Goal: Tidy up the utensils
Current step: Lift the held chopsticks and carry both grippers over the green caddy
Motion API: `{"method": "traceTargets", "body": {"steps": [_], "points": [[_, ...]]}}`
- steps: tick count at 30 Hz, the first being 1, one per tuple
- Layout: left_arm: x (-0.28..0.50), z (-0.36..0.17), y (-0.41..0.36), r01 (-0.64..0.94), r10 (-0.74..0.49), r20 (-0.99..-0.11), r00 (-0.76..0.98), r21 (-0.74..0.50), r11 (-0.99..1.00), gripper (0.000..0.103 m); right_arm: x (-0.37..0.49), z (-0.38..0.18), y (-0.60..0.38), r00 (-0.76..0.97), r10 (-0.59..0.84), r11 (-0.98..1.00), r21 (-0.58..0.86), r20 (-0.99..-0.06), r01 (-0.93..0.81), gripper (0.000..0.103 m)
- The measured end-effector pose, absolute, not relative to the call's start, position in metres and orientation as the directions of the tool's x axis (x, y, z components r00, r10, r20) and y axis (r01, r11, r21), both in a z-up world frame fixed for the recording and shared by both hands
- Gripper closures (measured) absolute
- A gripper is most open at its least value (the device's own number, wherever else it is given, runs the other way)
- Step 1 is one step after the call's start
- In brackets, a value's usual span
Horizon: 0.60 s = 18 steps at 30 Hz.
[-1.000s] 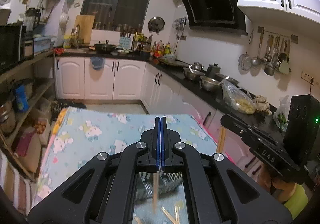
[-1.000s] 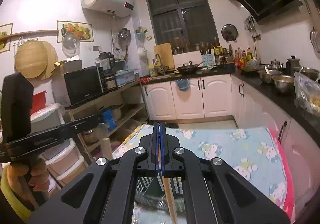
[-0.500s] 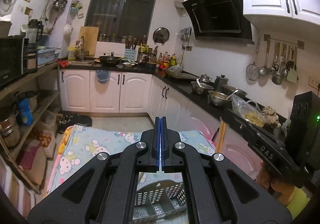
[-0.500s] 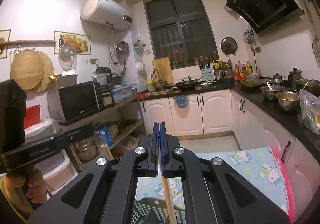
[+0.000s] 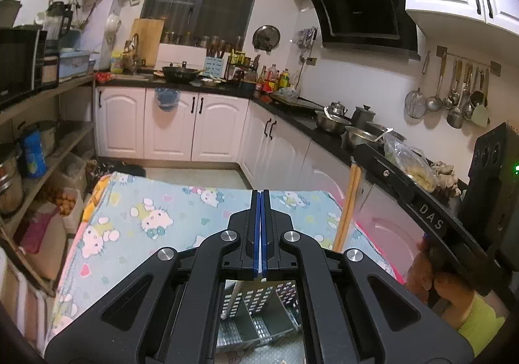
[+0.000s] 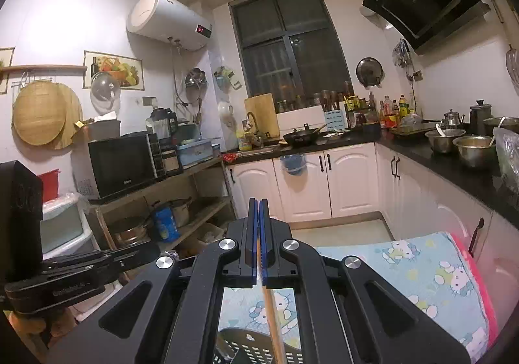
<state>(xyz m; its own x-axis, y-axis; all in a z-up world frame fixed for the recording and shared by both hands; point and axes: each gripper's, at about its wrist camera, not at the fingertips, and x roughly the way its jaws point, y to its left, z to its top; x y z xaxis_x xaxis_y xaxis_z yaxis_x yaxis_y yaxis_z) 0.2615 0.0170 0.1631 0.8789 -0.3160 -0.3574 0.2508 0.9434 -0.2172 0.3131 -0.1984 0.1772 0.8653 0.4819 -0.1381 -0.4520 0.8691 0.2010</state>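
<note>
My left gripper (image 5: 260, 201) is shut with nothing visible between its blue pads; it hovers above a grey slotted utensil basket (image 5: 259, 318) on the Hello Kitty cloth (image 5: 136, 221). My right gripper (image 6: 258, 208) is shut on wooden chopsticks (image 6: 272, 321) that hang down toward the dark basket (image 6: 249, 347) below. In the left wrist view the right gripper (image 5: 356, 153) holds the chopsticks (image 5: 347, 201) upright, to the right of my left gripper and above the basket. The left gripper (image 6: 81, 270) shows at the lower left of the right wrist view.
A counter (image 5: 324, 133) with pots and bowls runs along the right, with white cabinets (image 5: 168, 124) below. Open shelves (image 6: 181, 188) with a microwave stand on the left. Ladles hang on the wall (image 5: 454, 101). The cloth-covered table ends toward the floor (image 5: 194, 172).
Both grippers rose and tilted up over the basket. The chopstick seen under my left gripper a second ago is gone from between its pads. The right gripper keeps its chopsticks.
</note>
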Motion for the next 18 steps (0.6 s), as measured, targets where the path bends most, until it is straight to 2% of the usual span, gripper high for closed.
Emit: {"method": "traceTargets", "body": {"steps": [18], "points": [[0.253,0.114,0.031,0.208,-0.297,-0.424,0.856,-0.243,0.947,0.103,0.310,0.117,-0.204,0.895,0.425,0.897,0.192,-0.133,-0.398,0.101]]}}
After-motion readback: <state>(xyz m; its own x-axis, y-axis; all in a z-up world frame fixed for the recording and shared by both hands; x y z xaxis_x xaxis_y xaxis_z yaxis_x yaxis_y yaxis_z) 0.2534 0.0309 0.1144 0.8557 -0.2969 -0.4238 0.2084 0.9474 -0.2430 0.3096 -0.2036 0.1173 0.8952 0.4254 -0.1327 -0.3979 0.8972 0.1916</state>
